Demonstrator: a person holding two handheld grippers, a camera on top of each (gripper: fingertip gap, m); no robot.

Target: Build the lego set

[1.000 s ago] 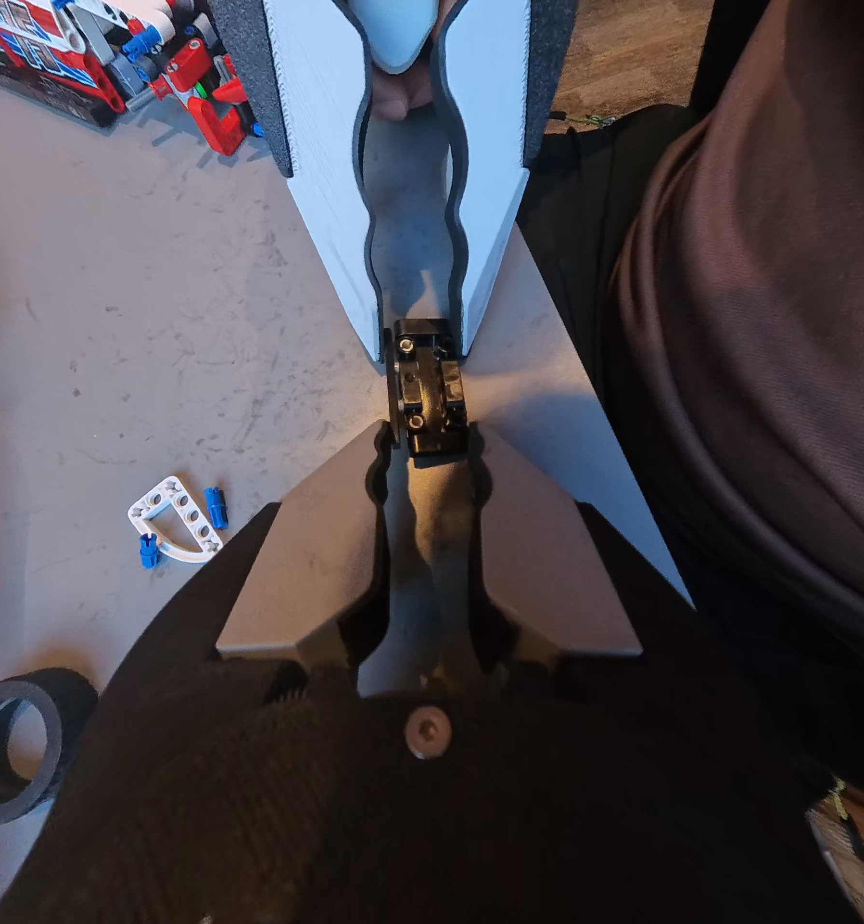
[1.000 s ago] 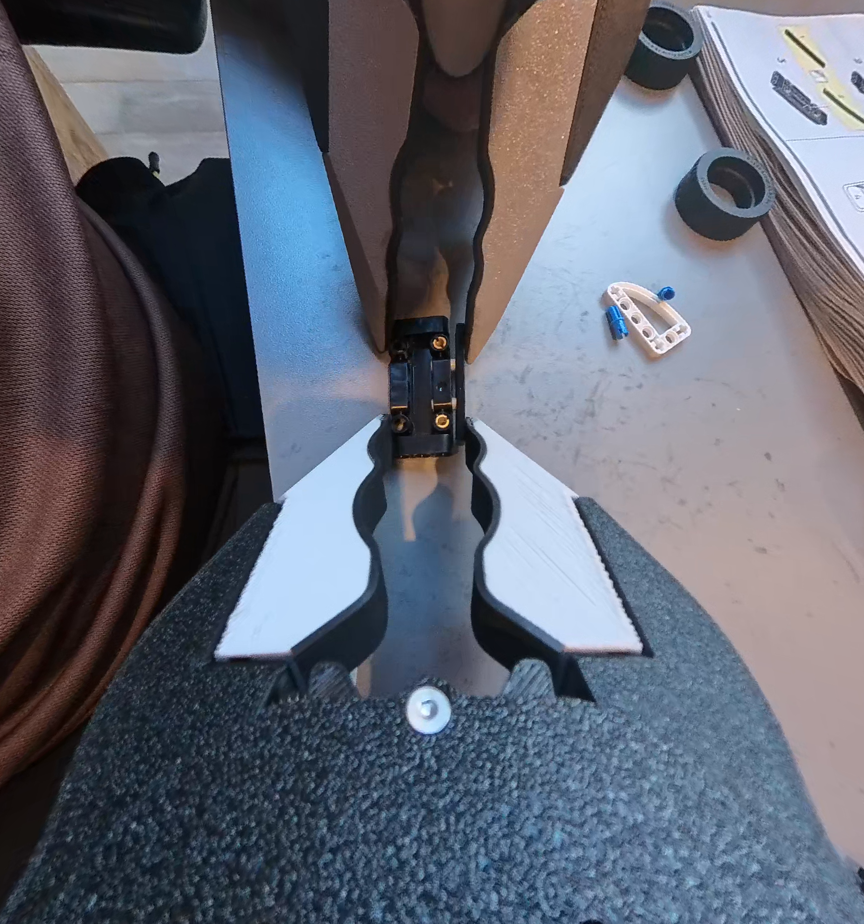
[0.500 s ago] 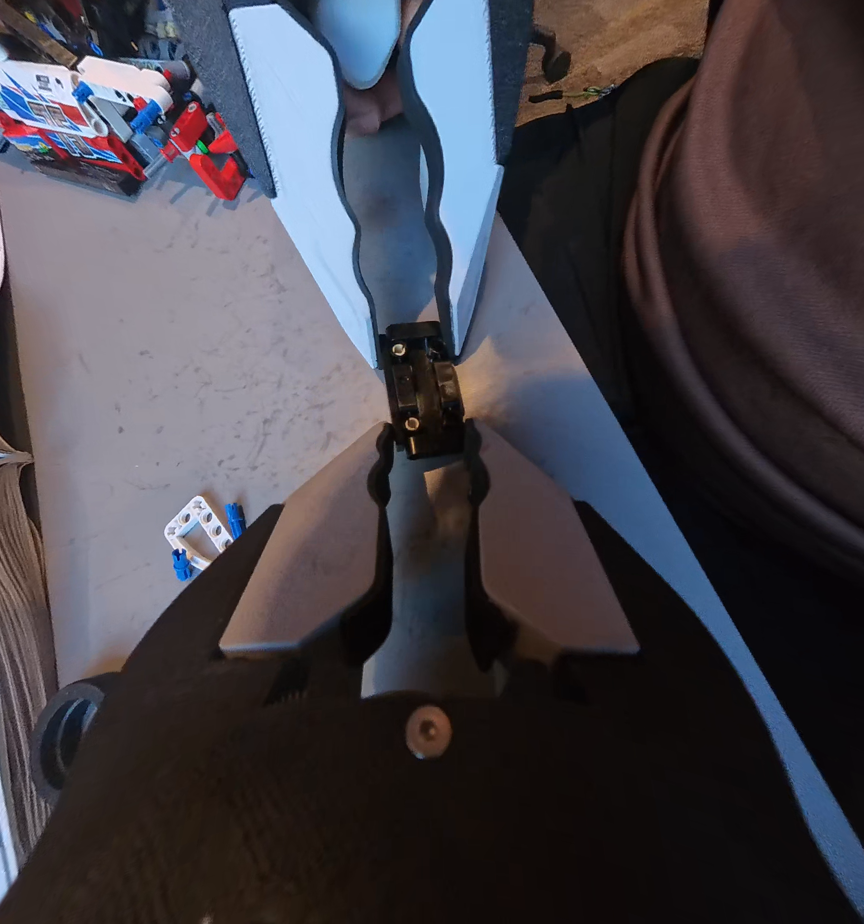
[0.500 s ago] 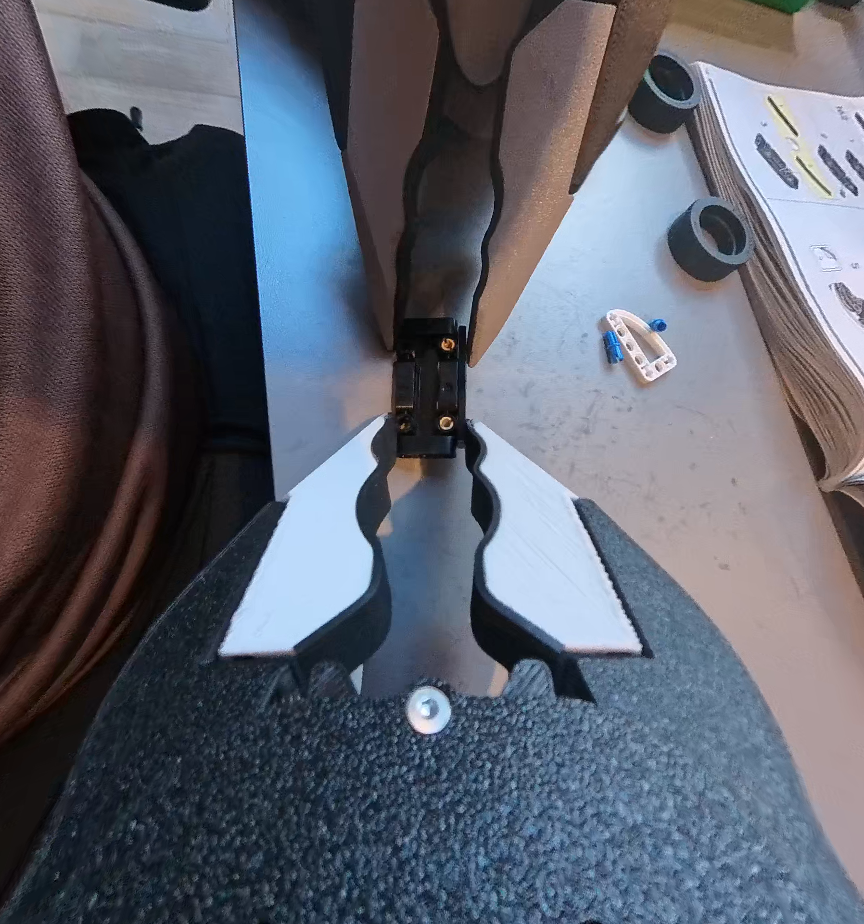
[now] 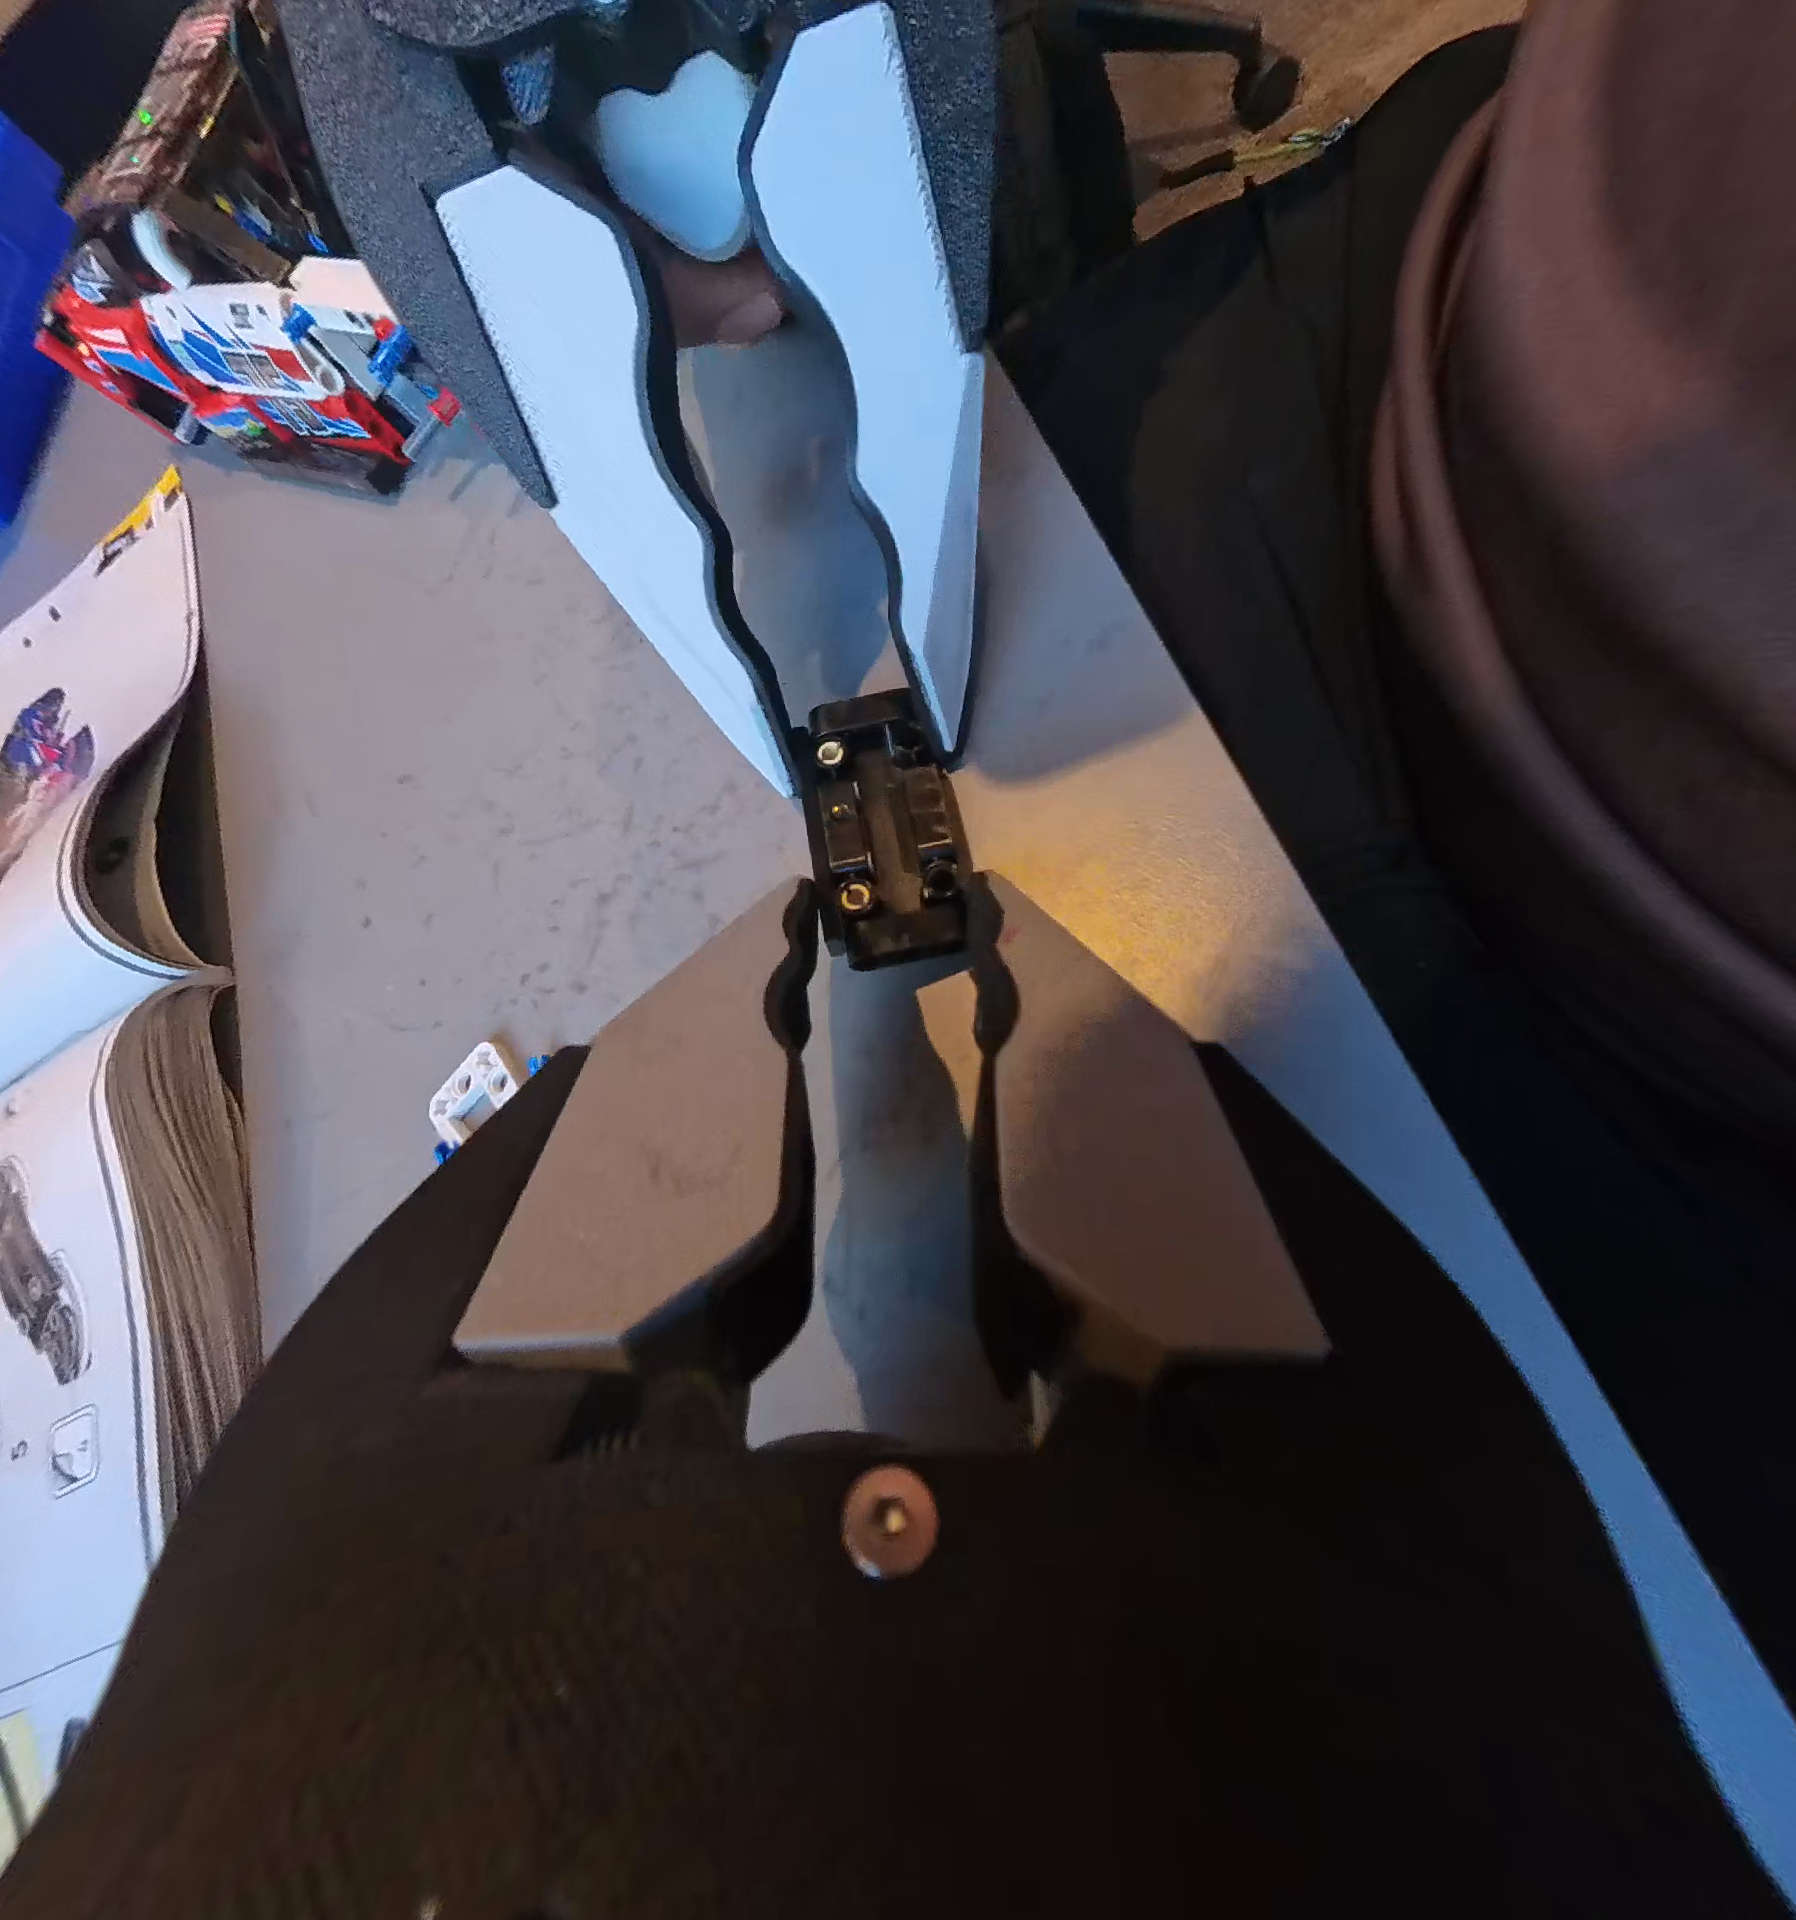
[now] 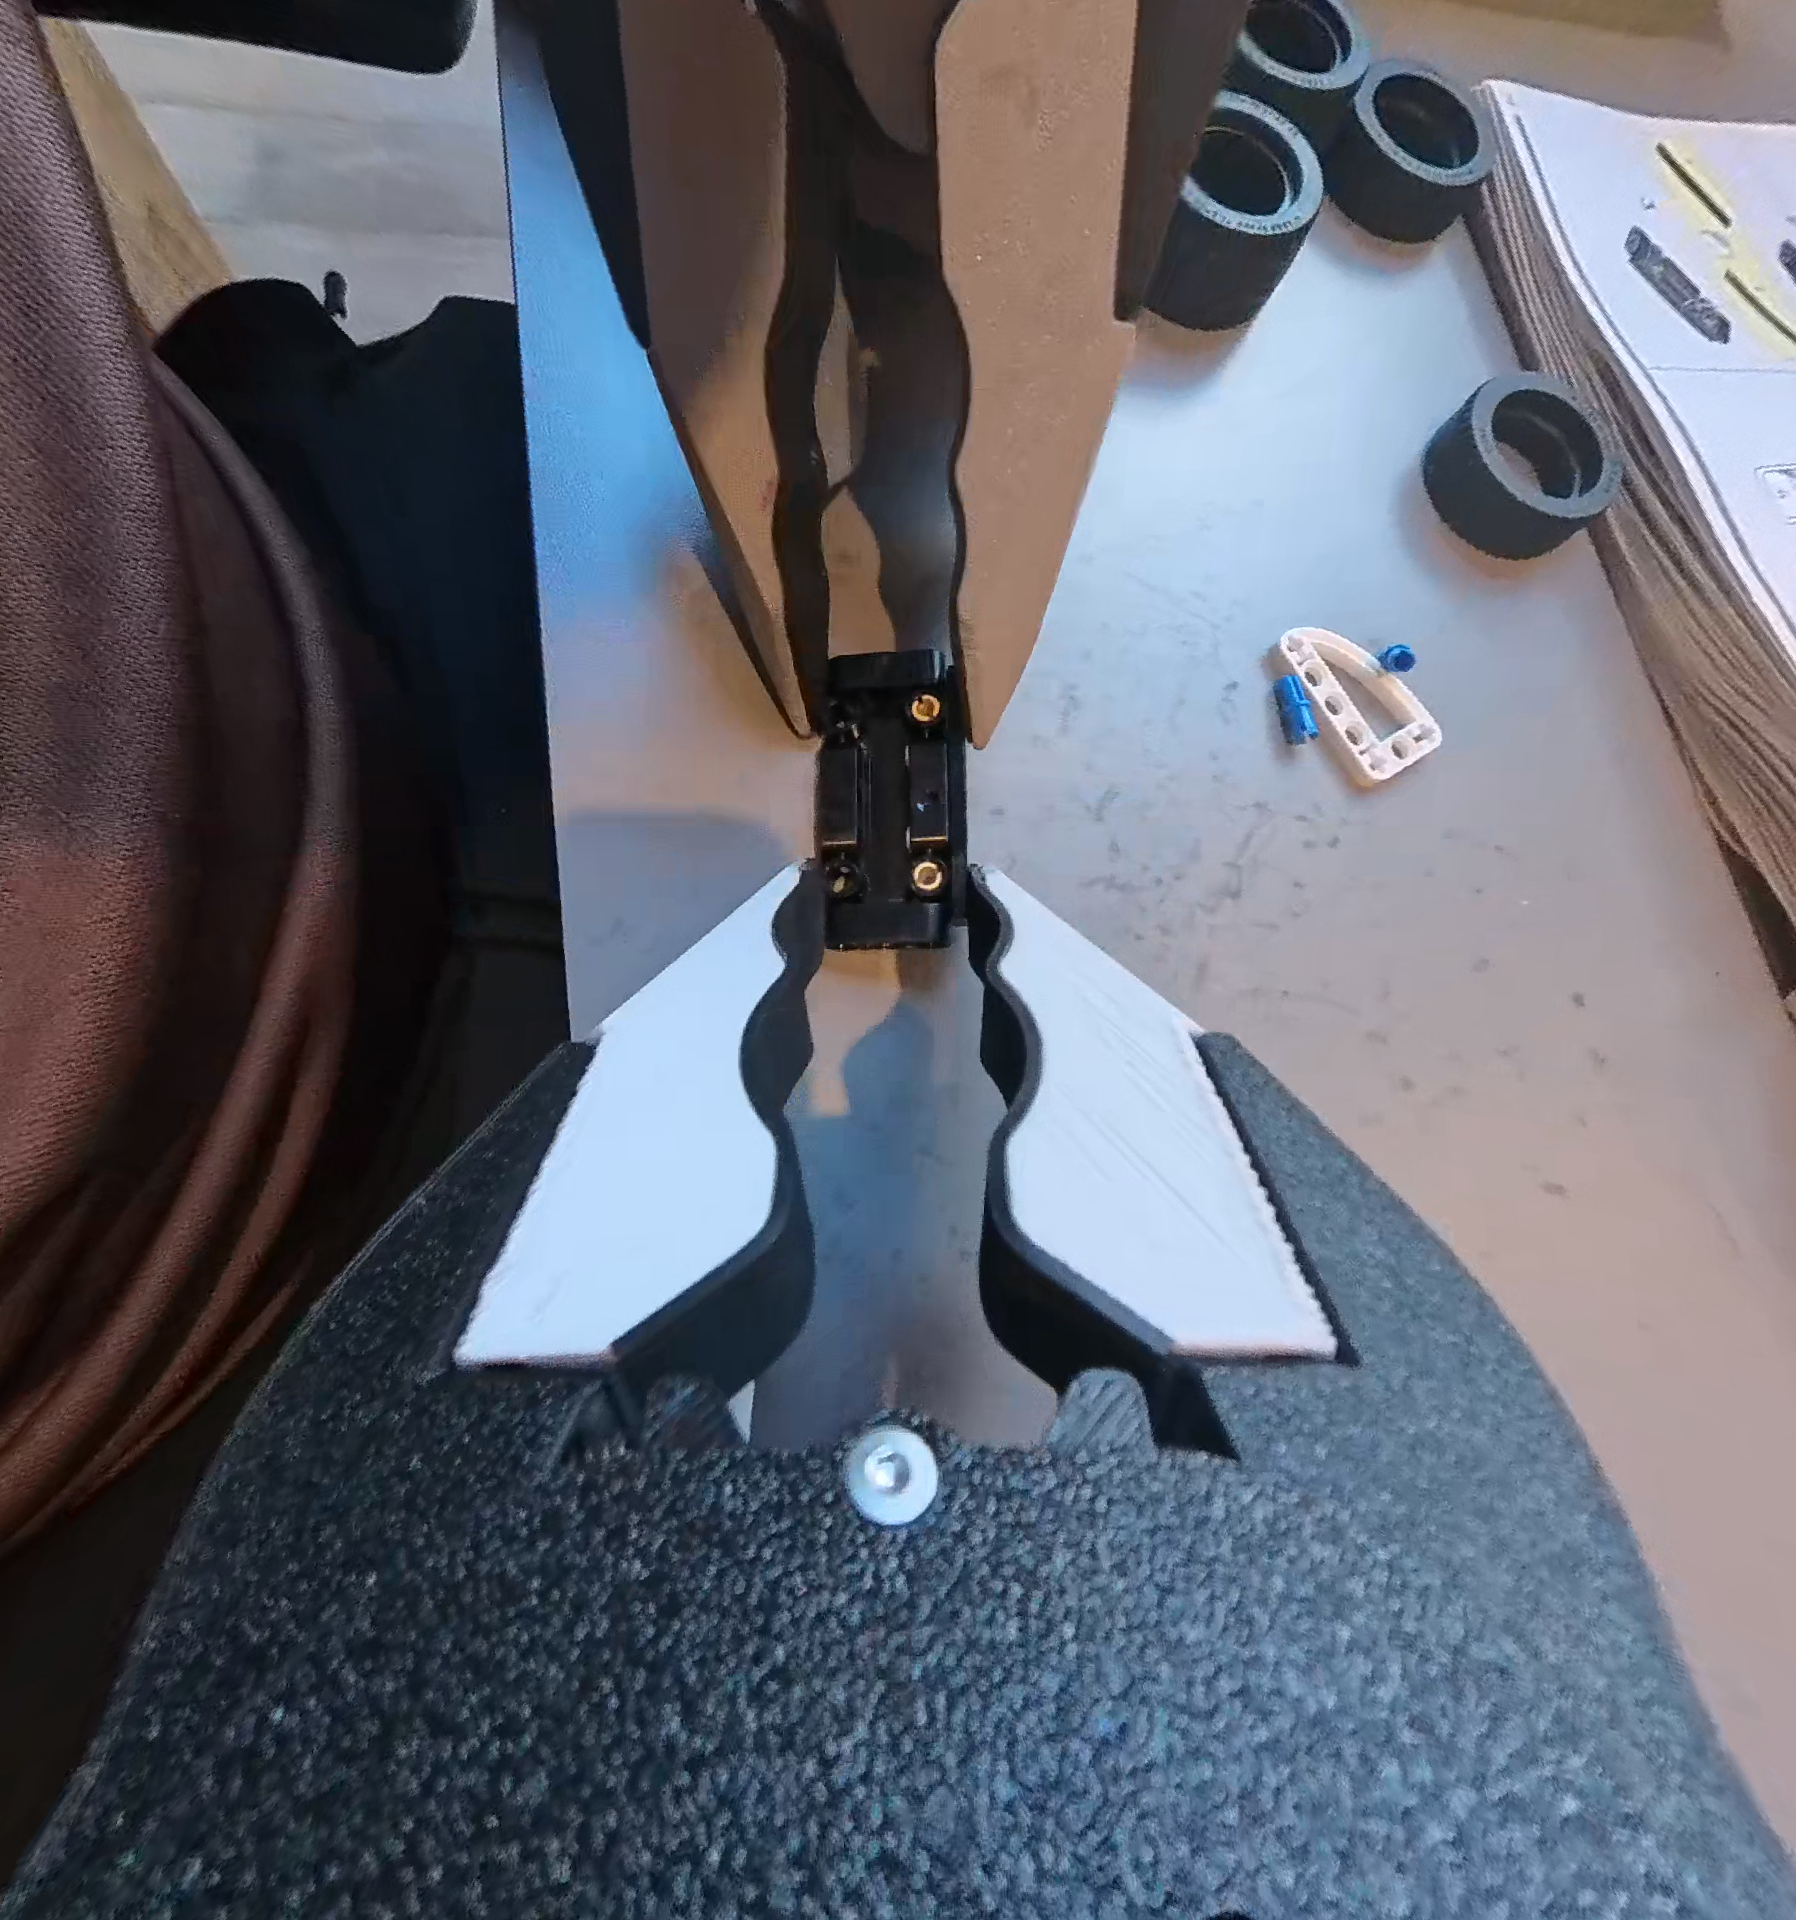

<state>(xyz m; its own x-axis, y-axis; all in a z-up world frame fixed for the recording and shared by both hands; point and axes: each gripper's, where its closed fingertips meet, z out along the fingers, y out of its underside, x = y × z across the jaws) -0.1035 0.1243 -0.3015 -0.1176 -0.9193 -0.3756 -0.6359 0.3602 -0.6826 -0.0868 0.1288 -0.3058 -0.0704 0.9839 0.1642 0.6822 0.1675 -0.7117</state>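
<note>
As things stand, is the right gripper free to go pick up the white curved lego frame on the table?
Probably not yet: the right gripper is shut on the black lego assembly, shared with the left gripper. The white frame itself lies unobstructed.

A small black lego assembly point(image 5: 889, 831) with brass-coloured pin ends hangs above the table edge.

My two wrist cameras are facing each other closely, looking down along my fingers — both are sharing the black lego piece point(image 5: 886, 831) point(image 6: 889, 805).
</note>
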